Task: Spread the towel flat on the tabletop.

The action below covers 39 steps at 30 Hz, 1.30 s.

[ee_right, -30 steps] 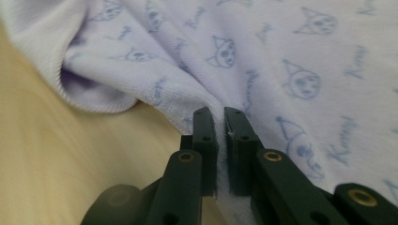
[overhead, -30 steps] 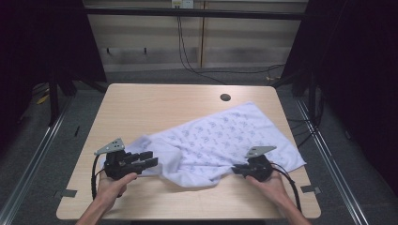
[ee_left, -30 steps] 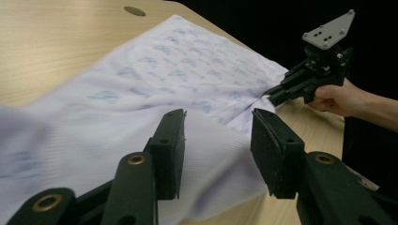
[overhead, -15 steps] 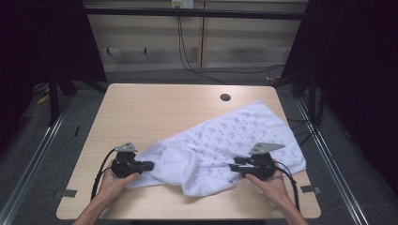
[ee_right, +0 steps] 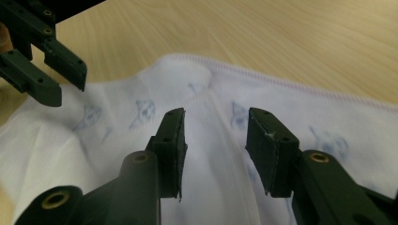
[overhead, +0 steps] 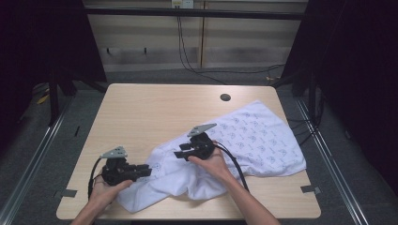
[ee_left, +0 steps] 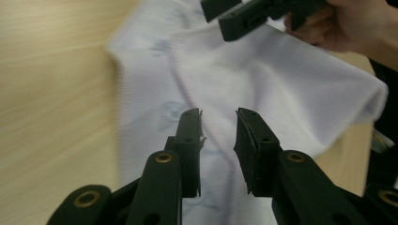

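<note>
White patterned cloth lies rumpled across the table from about five o'clock out toward three, its near edge bunched close to the front rim. The left gripper sits at seven o'clock, at the cloth's near-left corner; its jaws have just been opening and stand partly apart over the fabric, which lies beneath them, pinched by neither pad. The right gripper hovers near the middle of the table over a hemmed edge, its jaws also just opening, roughly half spread, with a raised fold running under the gap but not clamped.

The work looks like smoothing or folding the cloth, and both grippers seem between grasps. To do the next grasp well, each should drop low enough that one pad slides under a single layer at the hem, rather than biting into a bunched ridge. Taking the two edges well apart, at seven and twelve o'clock of the bunch, would let the cloth be drawn taut.
</note>
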Each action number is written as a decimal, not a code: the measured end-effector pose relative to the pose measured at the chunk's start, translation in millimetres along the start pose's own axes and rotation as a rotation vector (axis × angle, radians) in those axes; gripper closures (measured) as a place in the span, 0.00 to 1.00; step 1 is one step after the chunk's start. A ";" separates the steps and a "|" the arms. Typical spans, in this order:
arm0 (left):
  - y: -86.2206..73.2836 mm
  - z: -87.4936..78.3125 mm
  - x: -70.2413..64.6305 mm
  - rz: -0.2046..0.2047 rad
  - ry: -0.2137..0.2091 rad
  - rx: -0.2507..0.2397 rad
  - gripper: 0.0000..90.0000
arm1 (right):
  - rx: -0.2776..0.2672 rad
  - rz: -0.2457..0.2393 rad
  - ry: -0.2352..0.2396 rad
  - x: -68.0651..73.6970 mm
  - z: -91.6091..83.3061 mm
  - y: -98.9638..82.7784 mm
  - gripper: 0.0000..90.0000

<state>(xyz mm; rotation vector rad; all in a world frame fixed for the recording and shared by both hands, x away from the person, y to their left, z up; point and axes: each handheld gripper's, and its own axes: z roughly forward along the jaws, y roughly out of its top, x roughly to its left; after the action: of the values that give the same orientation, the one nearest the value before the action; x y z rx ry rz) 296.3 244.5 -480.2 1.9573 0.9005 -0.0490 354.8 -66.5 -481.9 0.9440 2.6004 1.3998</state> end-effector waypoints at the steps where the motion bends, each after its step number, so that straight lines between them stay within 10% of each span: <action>1: -1.6 -2.6 6.6 -0.018 0.019 -0.004 0.78 | 0.002 0.006 0.011 -1.3 7.3 3.6 0.63; 4: -8.4 -5.9 22.4 -0.051 0.062 0.011 0.76 | 0.065 0.011 -0.003 -3.0 26.6 7.7 0.64; 5: -10.6 -5.8 27.0 -0.057 0.079 0.022 0.73 | 0.073 0.013 0.021 -3.9 32.1 6.4 0.83; 9: -11.5 -1.9 27.8 -0.059 0.089 0.033 0.70 | 0.010 0.033 0.066 -1.8 26.2 4.2 0.96; 20: 10.5 35.8 20.6 -0.009 0.139 0.102 0.54 | -0.130 0.074 0.186 19.0 -78.9 -9.7 0.97; 22: 14.5 44.3 18.6 0.010 0.106 0.115 0.57 | -0.135 0.057 0.184 26.9 -94.4 -19.4 0.97; 24: 14.0 48.1 14.4 0.045 0.083 0.142 0.87 | -0.133 0.048 0.184 34.3 -109.1 -31.1 0.97; 26: 12.3 46.1 9.1 0.049 0.069 0.152 0.95 | -0.134 0.046 0.182 38.5 -120.1 -41.1 0.97; 31: 1.5 16.9 -6.9 0.010 -0.012 0.091 0.96 | -0.143 0.064 0.173 48.0 -156.9 -80.1 0.97; 39: -31.4 -12.7 -51.8 0.028 -0.139 0.139 0.95 | -0.128 0.127 0.077 82.0 -235.4 -159.1 0.97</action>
<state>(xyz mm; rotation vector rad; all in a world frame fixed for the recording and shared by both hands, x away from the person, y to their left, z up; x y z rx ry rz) 235.4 233.6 -476.9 2.0668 0.7961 -0.2349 137.0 -263.1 -445.4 1.0748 2.5060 1.6429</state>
